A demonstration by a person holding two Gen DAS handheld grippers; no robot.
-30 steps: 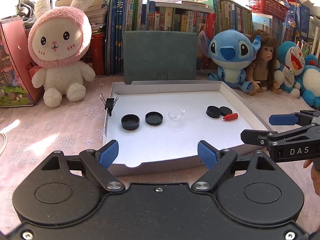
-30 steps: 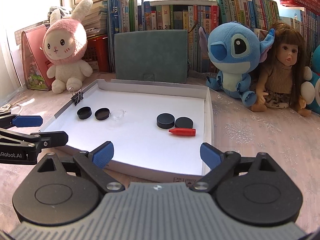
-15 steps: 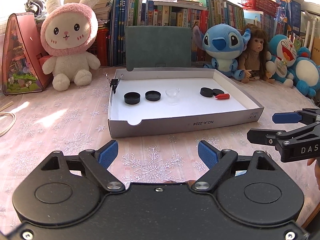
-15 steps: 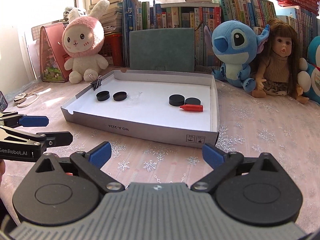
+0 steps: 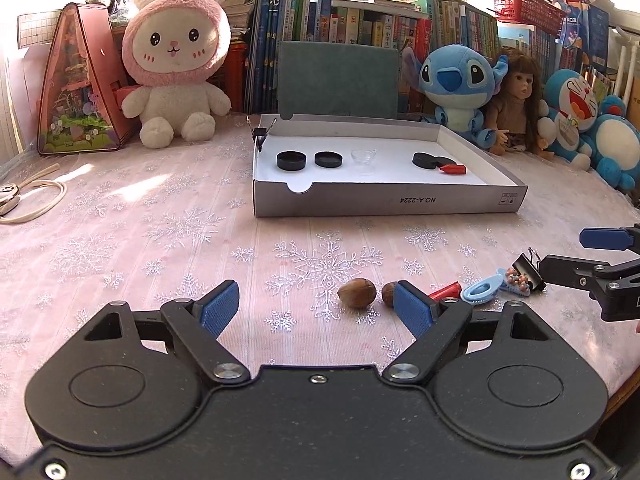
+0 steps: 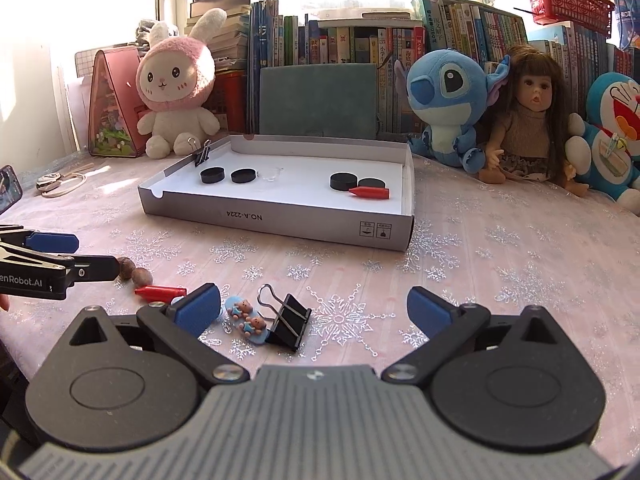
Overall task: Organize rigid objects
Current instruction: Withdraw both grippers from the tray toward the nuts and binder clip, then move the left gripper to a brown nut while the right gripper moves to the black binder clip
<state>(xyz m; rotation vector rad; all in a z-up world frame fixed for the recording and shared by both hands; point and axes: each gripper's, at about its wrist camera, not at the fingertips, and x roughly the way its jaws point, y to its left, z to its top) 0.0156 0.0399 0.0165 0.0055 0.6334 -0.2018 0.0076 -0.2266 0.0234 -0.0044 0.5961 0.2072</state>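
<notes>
Each hand-held gripper [image 5: 316, 306] is black — blue ribbed pads [image 6: 198, 312], silver screws, white lettering.

The left gripper [image 5: 317, 306] fills the bottom of its own view, blue-padded fingers [image 5: 219, 309] spread and pointing up the frame; its jaws are closing, nothing pressed between the pads. The right gripper [image 6: 313, 310] fills the bottom of its own view, jaws wide and opening, holding nothing. Each gripper shows at the other view's side edge.
</notes>
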